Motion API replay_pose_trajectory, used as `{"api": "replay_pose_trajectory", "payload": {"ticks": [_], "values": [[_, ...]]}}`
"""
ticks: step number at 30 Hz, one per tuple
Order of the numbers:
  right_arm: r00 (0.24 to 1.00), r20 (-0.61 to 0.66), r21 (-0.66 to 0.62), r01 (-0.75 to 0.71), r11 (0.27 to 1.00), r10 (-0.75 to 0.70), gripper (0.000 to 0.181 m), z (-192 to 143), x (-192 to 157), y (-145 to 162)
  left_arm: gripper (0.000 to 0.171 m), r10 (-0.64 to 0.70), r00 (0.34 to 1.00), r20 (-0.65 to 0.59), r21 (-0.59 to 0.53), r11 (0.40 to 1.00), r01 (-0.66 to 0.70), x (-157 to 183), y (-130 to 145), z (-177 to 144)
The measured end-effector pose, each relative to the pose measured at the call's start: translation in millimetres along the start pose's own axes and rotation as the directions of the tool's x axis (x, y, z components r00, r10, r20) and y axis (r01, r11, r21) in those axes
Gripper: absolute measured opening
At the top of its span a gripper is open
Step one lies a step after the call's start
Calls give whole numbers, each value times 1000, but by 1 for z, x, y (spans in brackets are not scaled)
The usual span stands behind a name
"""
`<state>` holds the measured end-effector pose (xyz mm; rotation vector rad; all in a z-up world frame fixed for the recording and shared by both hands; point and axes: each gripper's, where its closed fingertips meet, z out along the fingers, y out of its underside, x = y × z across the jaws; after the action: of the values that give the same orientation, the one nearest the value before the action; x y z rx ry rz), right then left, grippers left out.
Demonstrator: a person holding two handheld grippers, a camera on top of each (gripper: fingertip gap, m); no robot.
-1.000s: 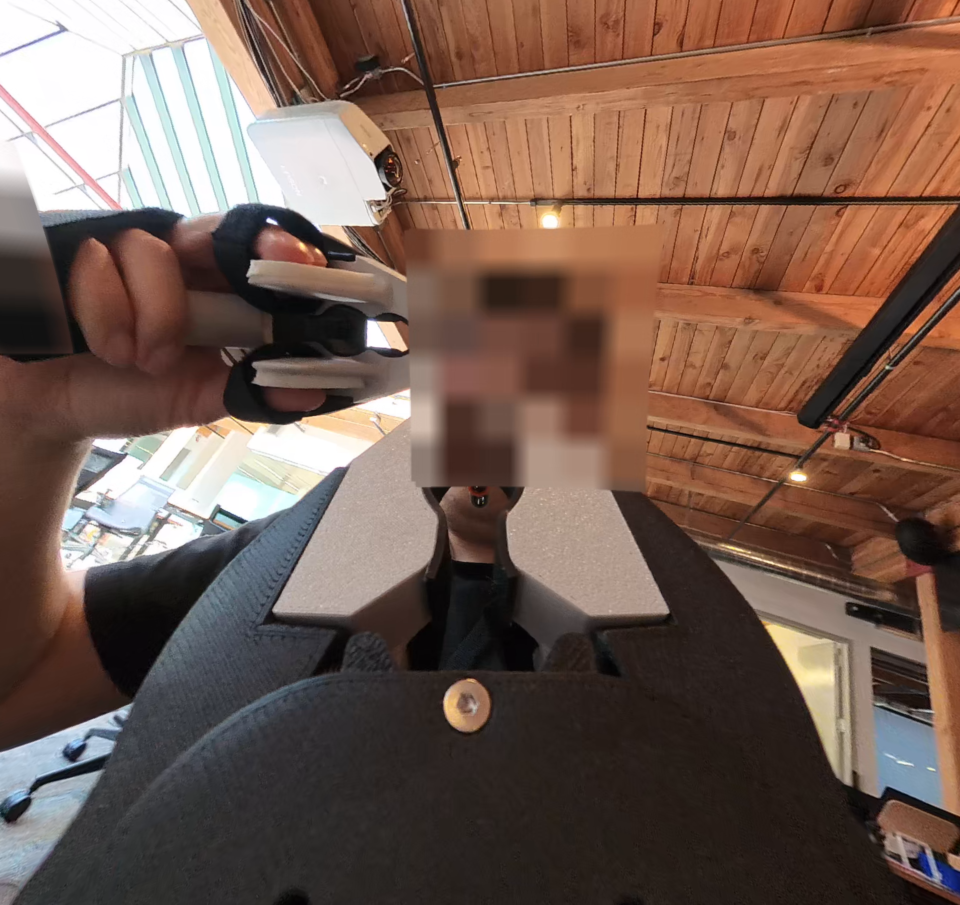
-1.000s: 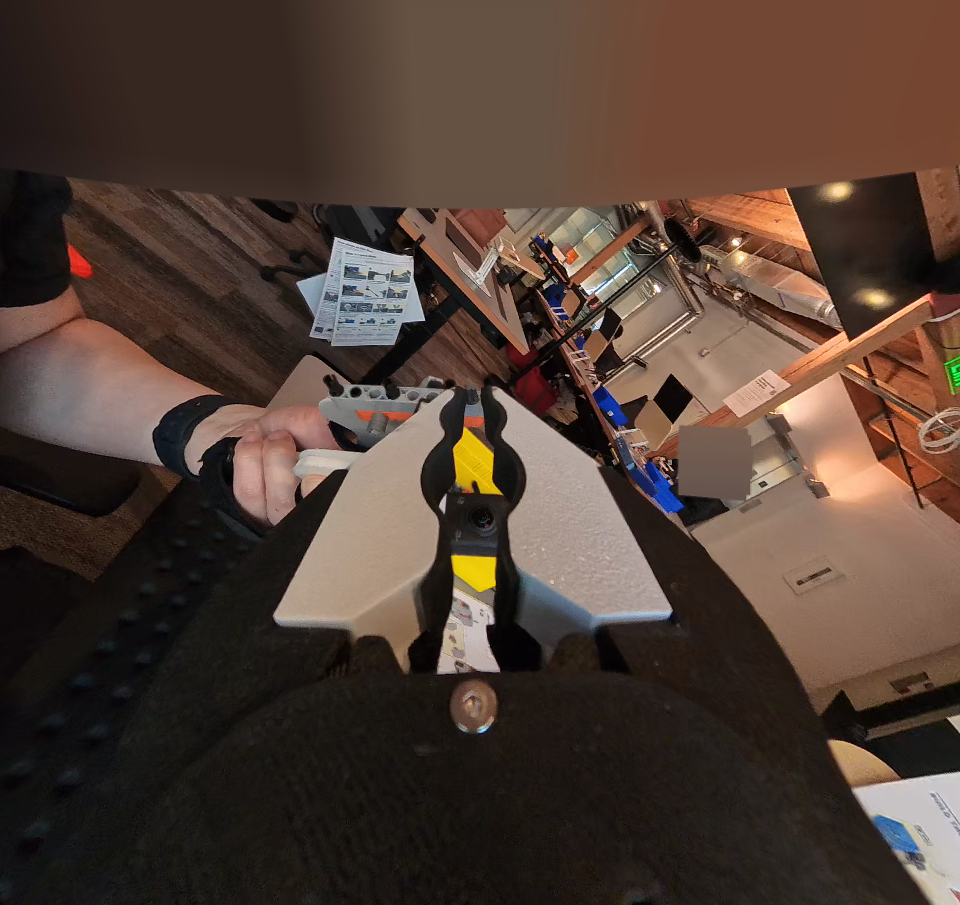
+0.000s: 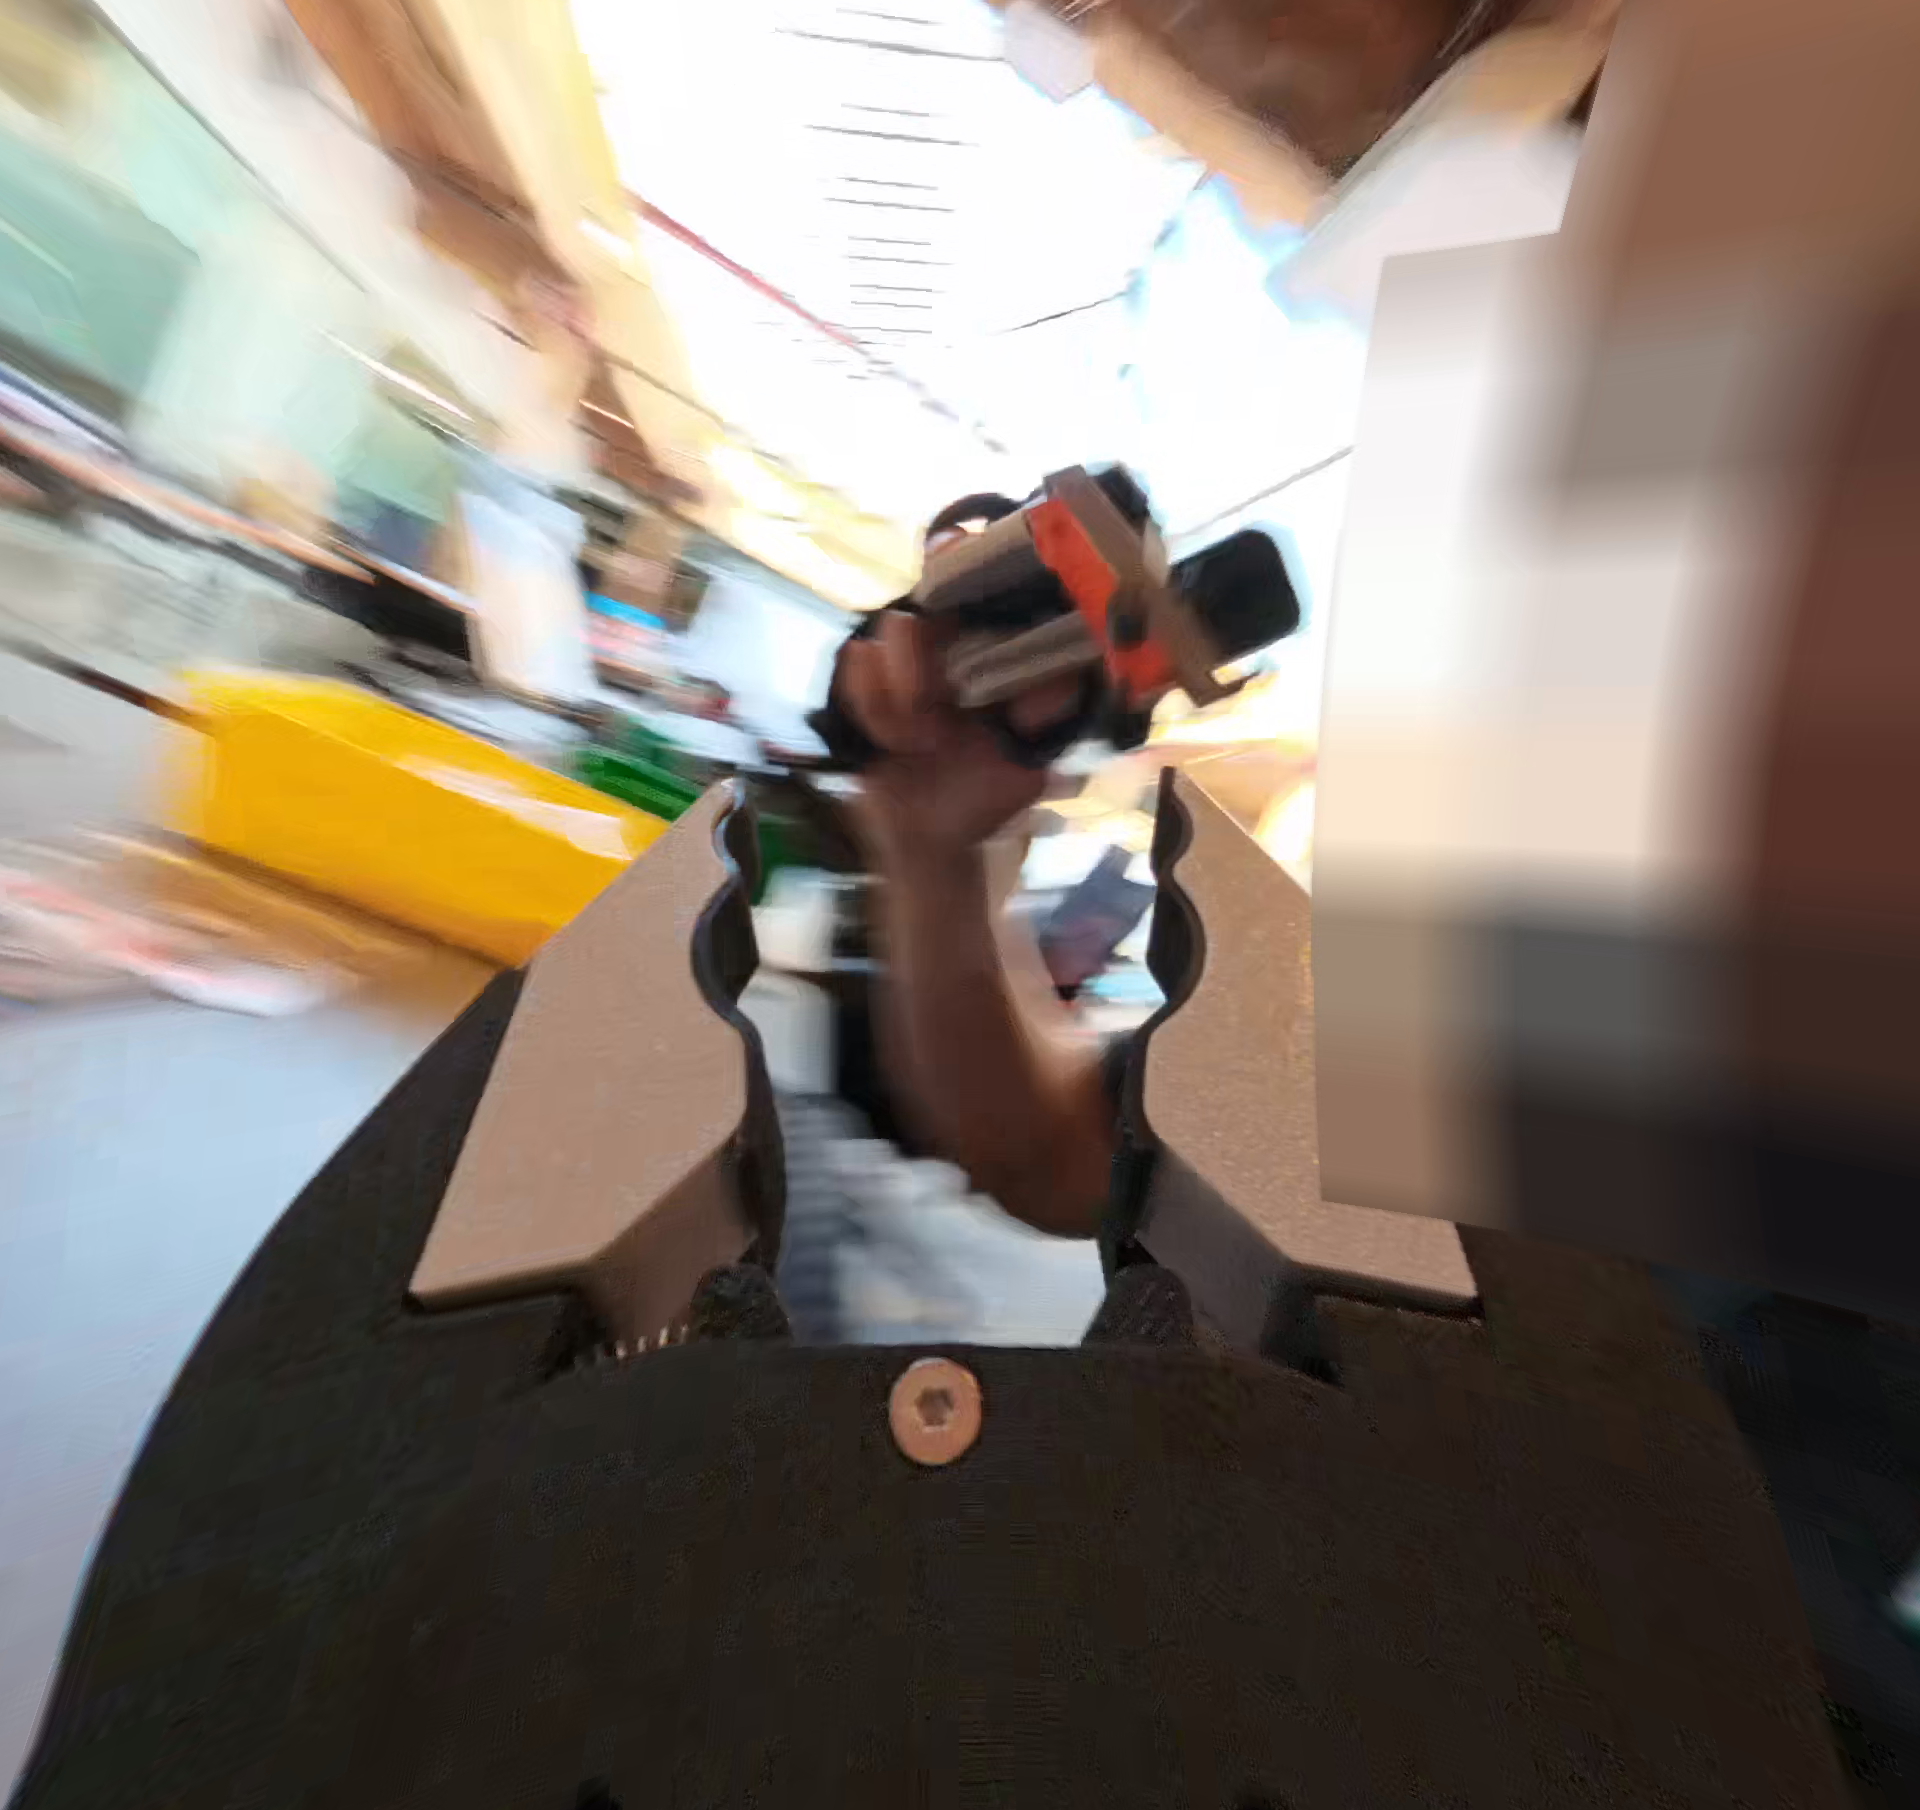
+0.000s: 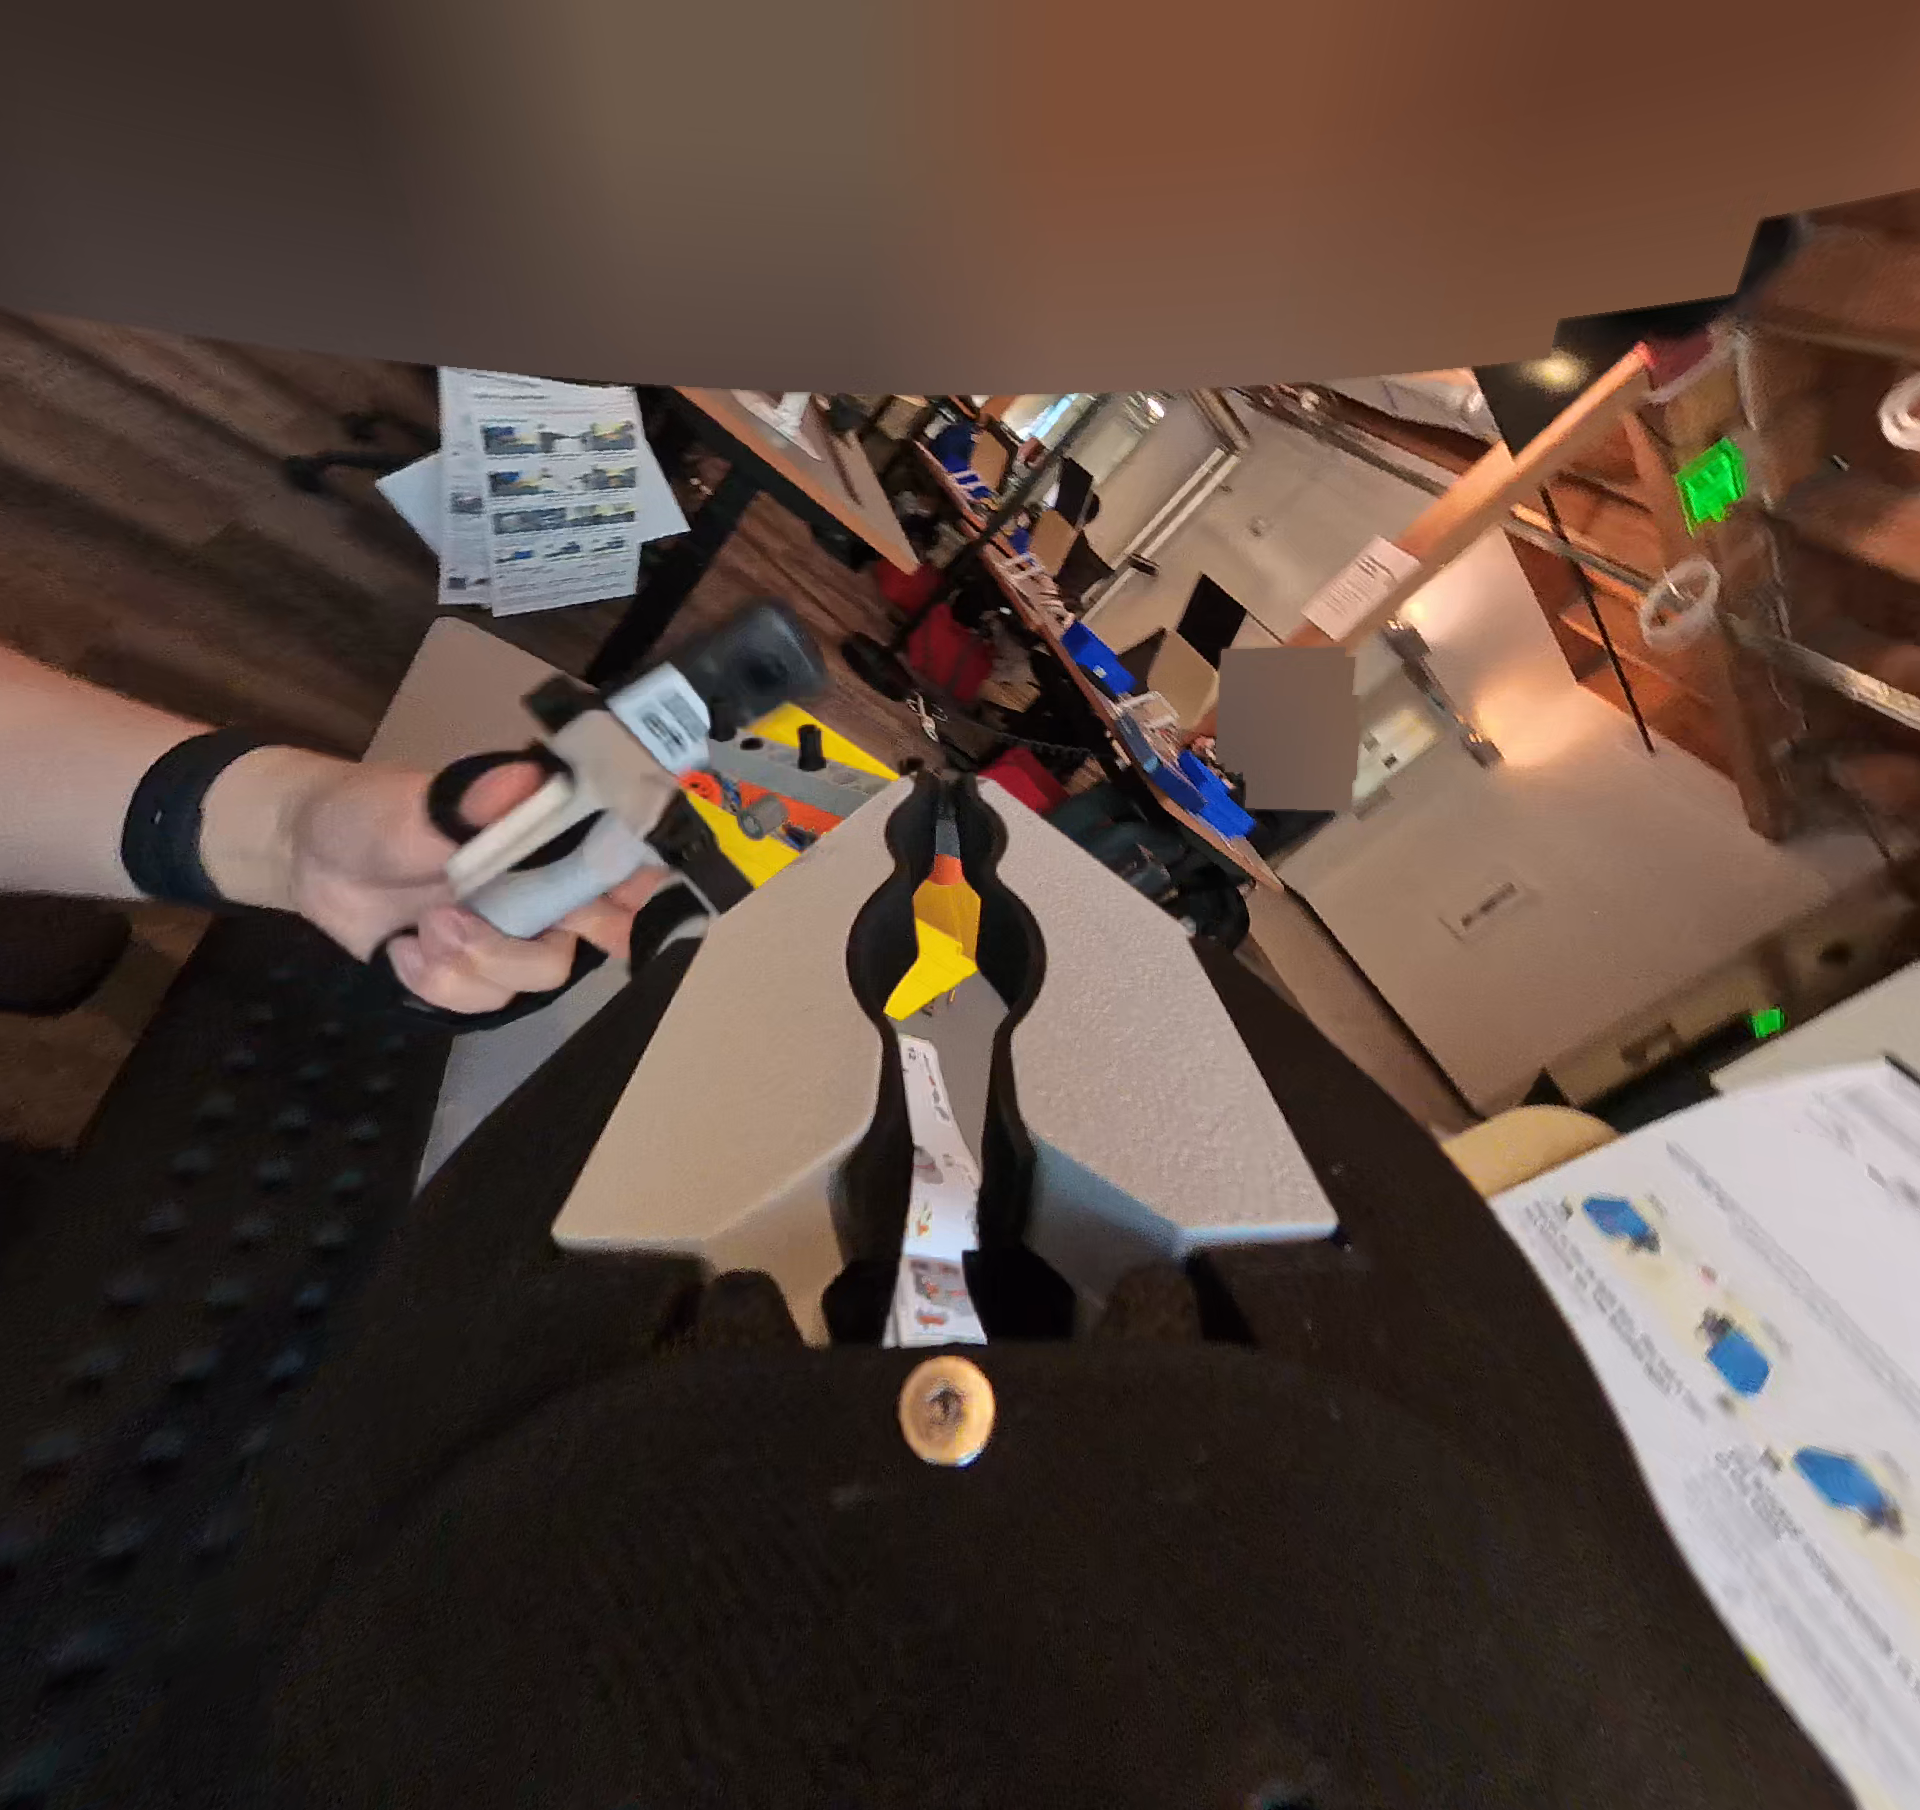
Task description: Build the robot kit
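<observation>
Left tool [image 3: 951, 804] agape, empty; right tool [image 4: 943, 792] pinched together.

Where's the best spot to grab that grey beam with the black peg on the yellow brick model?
Probably the grey beam itself, pinched across its narrow width about midway along, coming from above. It lies long and flat on the yellow base, so both long sides look exposed. The upright black peg looks thin and could slip or pull out.
</observation>
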<state>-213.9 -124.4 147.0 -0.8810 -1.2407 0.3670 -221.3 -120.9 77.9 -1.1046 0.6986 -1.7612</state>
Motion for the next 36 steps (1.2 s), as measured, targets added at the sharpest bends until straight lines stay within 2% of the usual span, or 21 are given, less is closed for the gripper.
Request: {"api": "replay_pose_trajectory", "payload": {"ticks": [1, 3, 4, 7, 9, 10, 17, 22, 26, 32, 36], "values": [[999, -24, -11, -23, 1000, 23, 2, 2, 0, 5, 72, 193, 979, 70, 12, 981, -194, 3, -5, -3], [996, -76, -31, -50, 998, 48, 2, 7, -1, 14, 62, 466, 873, 142, 23, 880, -474, 20, -14, -4], [995, -84, -32, -62, 998, 59, 1, 9, -4, 16, 57, 555, 813, 176, -21, 828, -560, 21, -15, -1], [992, -65, -11, -110, 994, 109, 2, 15, -15, 15, 53, 698, 677, 233, -181, 715, -675, 10, -9, 6], [992, -62, -13, -111, 994, 110, 2, 16, -20, 16, 23, 758, 607, 239, -187, 649, -737, 13, -12, 8], [992, -65, -3, -111, 994, 111, 2, 15, -20, 16, 22, 776, 583, 240, -184, 626, -758, 16, -13, 8], [982, 72, 75, -182, 980, 177, 2, 3, -33, 12, 22, 777, 615, 138, -257, 628, -735, 21, 7, 11], [996, 3, 78, -90, 993, 90, 2, -3, -34, 11, 22, 747, 650, 139, -225, 663, -714, 28, 6, 15], [997, -23, 67, -78, 995, 80, 2, -4, -35, 15, 23, 767, 621, 162, -189, 642, -743, 34, 1, 13], [993, -30, 65, -110, 992, 112, 2, -4, -36, 19, 16, 828, 527, 189, -283, 560, -778, 20, 6, 14], [985, 10, 63, -170, 983, 170, 2, -6, -39, 23, 12, 824, 545, 155, -321, 564, -761, 20, 9, 12]]}}
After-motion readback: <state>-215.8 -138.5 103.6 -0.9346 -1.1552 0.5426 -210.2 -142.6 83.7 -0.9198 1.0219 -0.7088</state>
